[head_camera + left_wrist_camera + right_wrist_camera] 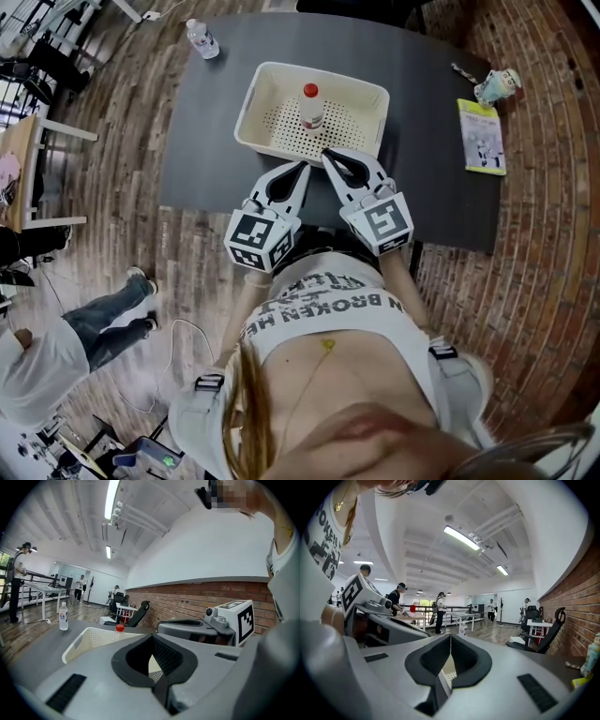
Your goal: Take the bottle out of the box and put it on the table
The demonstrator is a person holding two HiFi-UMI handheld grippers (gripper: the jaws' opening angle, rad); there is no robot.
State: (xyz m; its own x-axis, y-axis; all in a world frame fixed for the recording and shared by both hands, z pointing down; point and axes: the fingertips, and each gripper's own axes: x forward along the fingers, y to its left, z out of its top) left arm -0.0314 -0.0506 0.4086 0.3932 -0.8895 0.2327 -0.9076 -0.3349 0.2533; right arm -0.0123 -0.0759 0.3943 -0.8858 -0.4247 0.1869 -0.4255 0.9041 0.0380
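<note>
A small clear bottle with a red cap (310,103) stands upright inside a cream perforated box (370,97) on the dark table (433,192). Both grippers hover side by side at the box's near rim. My left gripper (304,166) is shut with nothing in it, its tips just short of the rim. My right gripper (327,154) is shut and empty too, its tips over the rim's edge. In the left gripper view the red cap (120,628) shows above the box wall (86,641), ahead and left of the left gripper (152,638). The right gripper (450,636) has only box floor showing under its jaws.
A second water bottle (202,39) stands near the table's far left corner. A yellow-green booklet (482,136) and a small figurine (496,85) lie at the right side. A person (94,323) stands on the floor to the left. The table's near edge is under the grippers.
</note>
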